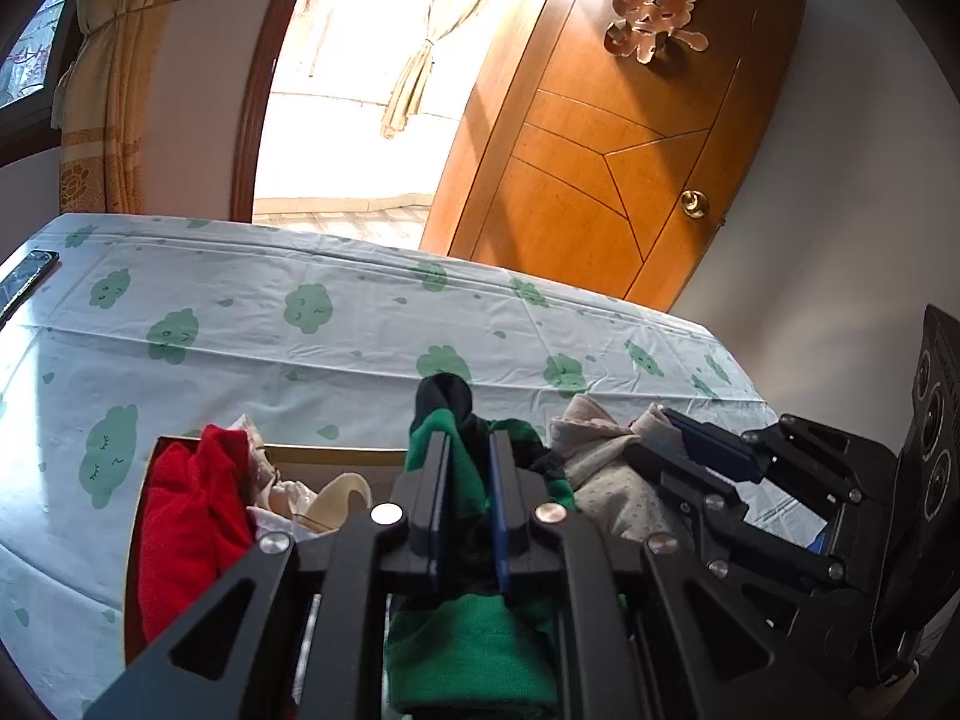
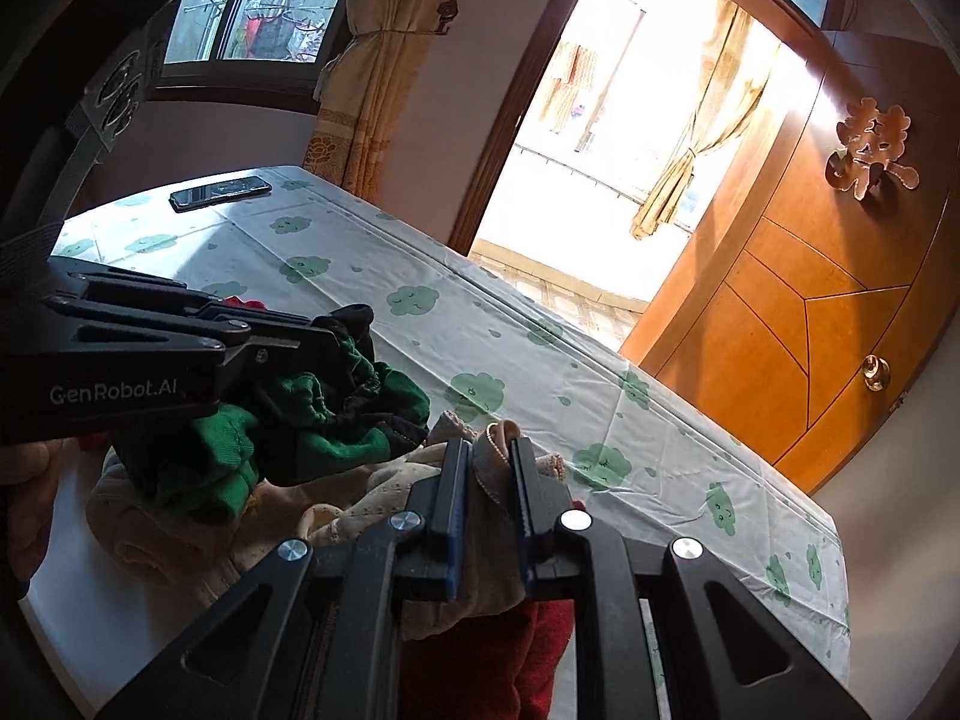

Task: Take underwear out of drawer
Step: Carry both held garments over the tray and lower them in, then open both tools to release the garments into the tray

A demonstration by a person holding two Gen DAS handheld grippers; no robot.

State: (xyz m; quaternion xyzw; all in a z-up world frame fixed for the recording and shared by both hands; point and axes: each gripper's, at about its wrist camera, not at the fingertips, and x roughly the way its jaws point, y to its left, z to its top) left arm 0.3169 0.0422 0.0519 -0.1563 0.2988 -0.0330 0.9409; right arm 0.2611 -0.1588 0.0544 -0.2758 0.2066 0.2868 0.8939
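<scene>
My left gripper [image 1: 469, 441] is shut on green and black underwear [image 1: 474, 660], which bunches up between its fingers; the same garment shows in the right wrist view [image 2: 336, 414]. My right gripper [image 2: 489, 450] is shut on beige dotted underwear [image 2: 492, 546], which also shows in the left wrist view [image 1: 606, 480]. Both garments are held up above an open wooden drawer [image 1: 336, 456]. A red garment [image 1: 192, 522] and pale clothes [image 1: 288, 498] lie in the drawer. The two grippers are side by side, the right one to the right.
A bed with a white sheet printed with green clouds [image 1: 300, 312] lies just behind the drawer. A black phone [image 2: 219, 192] rests on its far corner. A wooden door [image 1: 606, 138] stands open beyond, beside a bright doorway [image 1: 360, 90].
</scene>
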